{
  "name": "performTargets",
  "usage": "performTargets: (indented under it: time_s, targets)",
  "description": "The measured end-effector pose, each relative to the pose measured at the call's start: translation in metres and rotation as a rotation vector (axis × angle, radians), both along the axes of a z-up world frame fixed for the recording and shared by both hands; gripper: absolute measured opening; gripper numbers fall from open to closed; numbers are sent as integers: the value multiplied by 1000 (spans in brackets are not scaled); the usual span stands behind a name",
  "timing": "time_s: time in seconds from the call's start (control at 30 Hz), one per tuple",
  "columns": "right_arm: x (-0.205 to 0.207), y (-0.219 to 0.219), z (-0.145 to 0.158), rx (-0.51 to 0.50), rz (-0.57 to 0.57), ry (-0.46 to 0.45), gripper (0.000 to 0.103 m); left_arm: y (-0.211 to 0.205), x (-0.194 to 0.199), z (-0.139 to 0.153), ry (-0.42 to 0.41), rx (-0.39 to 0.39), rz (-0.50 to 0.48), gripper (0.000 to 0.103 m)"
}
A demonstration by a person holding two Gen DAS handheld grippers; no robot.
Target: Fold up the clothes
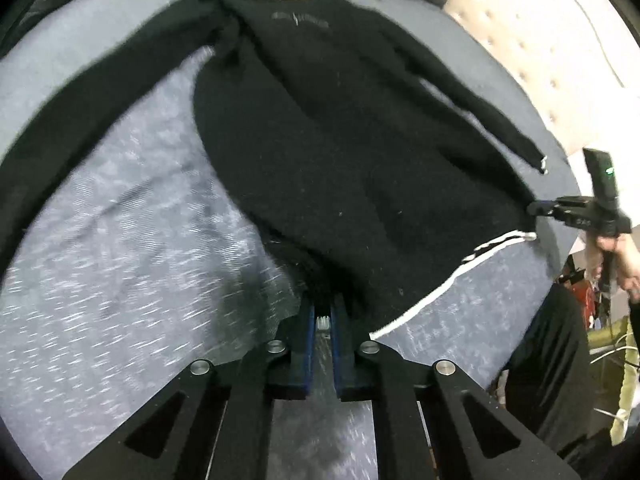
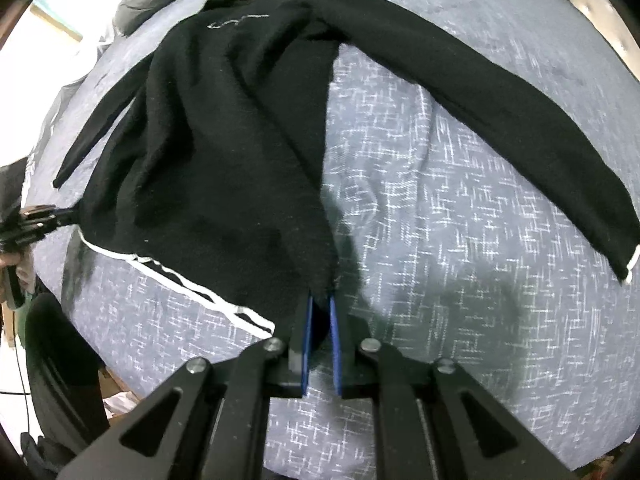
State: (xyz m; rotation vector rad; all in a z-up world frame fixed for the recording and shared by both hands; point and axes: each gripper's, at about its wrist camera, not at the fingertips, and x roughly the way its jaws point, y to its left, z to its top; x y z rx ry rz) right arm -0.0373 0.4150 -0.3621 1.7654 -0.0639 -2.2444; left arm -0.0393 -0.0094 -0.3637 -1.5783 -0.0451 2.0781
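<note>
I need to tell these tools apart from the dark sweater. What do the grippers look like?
Both grippers, left and right, look alike: matte black angular linkage arms with triangular cut-outs, round silver pivot pins, and two narrow black fingers faced with blue pads. Seen from outside, the right one carries a black block with a green light.

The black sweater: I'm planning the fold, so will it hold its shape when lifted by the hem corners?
Probably not: the black sweater sags between the left gripper and right gripper. Its loose sleeve would likely trail. The fuzzy knit probably grips well.
</note>
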Motion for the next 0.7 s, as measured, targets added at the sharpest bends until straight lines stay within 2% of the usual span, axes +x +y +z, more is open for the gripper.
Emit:
performTargets:
  time_s: [0.2,0.3,0.43,0.53,0.7]
  targets:
    - [8,-9,18,-15,44,49,8,-31,17,54,75,-7,10,7]
    - [15,-16,29,-22,79,71,8,-40,29,72,94,-18,7,7]
    - [23,-27,38,-8,123,83,8,-47,47,77,90,-28,-1,3]
    - [24,-26,31,1,115,68,7,-56,64,74,70,-38,1,0]
    - [25,-22,15,9,92,37,7,-66,56,49,32,-56,69,0]
